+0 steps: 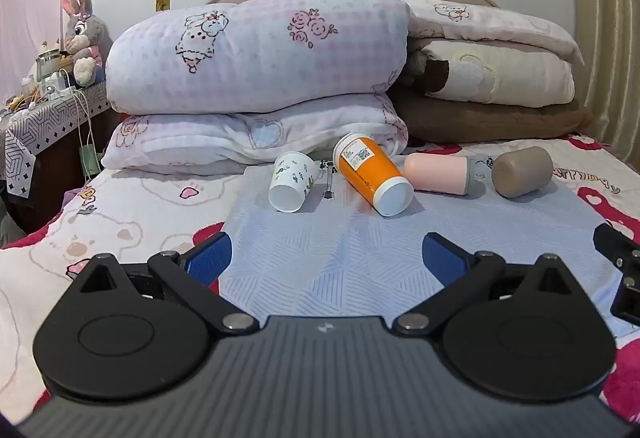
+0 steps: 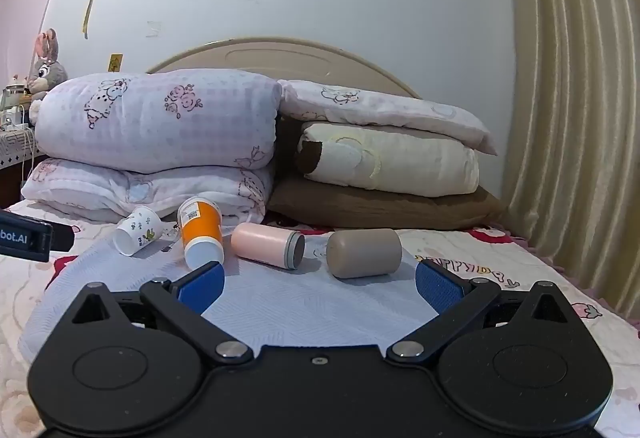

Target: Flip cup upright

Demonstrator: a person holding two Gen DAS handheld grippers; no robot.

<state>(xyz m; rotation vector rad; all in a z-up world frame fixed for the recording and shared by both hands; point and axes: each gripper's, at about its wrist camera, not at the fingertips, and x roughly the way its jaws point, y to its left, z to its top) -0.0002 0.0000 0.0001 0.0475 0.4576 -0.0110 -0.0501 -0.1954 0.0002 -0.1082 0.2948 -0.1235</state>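
Several cups lie on their sides in a row on a pale cloth (image 1: 328, 258) on the bed. From left: a small white printed paper cup (image 1: 292, 180) (image 2: 138, 230), an orange cup with a white base (image 1: 370, 172) (image 2: 201, 232), a pink cup (image 1: 438, 173) (image 2: 268, 244), and a taupe cup (image 1: 522, 171) (image 2: 364, 252). My left gripper (image 1: 326, 258) is open and empty, short of the cups. My right gripper (image 2: 320, 284) is open and empty, close in front of the pink and taupe cups.
Folded quilts (image 1: 256, 50) and pillows (image 1: 492, 78) are stacked behind the cups against the headboard. A small dark metal object (image 1: 329, 178) lies between the white and orange cups. A bedside table (image 1: 44, 118) with a plush rabbit stands at left. Curtains (image 2: 572, 118) hang at right.
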